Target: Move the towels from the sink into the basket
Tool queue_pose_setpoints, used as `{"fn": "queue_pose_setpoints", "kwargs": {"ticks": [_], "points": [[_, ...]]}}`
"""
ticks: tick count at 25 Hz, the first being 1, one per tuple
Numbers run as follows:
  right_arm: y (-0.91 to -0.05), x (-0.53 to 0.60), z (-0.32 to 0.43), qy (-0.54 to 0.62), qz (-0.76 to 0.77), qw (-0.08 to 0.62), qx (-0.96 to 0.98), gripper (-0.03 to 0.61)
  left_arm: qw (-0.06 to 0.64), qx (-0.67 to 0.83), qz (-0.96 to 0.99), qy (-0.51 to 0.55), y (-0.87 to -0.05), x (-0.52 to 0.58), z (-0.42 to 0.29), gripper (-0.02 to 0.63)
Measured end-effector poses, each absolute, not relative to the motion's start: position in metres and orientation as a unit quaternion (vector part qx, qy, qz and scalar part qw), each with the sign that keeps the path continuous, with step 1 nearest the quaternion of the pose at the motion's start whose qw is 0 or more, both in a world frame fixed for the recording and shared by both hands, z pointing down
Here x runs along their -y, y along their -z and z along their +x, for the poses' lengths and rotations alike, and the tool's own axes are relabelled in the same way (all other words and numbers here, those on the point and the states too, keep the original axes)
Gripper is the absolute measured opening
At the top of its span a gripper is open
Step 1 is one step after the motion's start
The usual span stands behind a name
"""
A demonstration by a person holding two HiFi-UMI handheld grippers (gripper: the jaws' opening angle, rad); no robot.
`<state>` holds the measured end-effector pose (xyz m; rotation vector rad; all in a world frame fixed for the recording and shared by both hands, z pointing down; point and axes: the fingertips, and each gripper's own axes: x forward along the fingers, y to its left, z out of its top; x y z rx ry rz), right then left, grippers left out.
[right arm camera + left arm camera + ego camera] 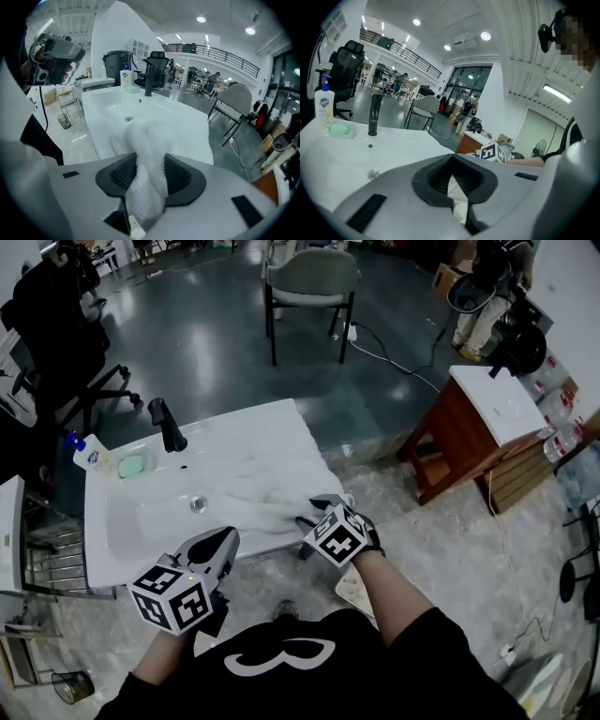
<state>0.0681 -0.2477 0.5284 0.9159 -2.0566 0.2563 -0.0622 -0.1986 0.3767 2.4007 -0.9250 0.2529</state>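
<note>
Right hand-held gripper (147, 180) clamped on towel (140, 140) bunch at sink (122, 531) front-right edge; left hand-held gripper (452, 187) jaws together, empty. Towel soft, light, floppy (will drape, drag): grip bunched fold, lift high.

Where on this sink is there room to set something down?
Bare: the basin left of the drain, and the back ledge right of the faucet. Crowded: the back left corner with bottle and soap dish; the towel and right gripper fill the front right.
</note>
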Motion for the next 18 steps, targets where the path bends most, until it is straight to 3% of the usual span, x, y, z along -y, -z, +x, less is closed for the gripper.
{"fn": "queue_pose_setpoints", "kwargs": {"ticks": [6, 18], "points": [[-0.525, 0.251, 0.072, -0.116, 0.367, 0.418, 0.823, 0.103, 0.276, 0.336, 0.895, -0.099, -0.380, 0.200, -0.057, 0.006], [-0.454, 0.257, 0.080, -0.145, 0.394, 0.305, 0.855, 0.091, 0.272, 0.322, 0.902, -0.098, -0.375, 0.208, -0.042, 0.006]]}}
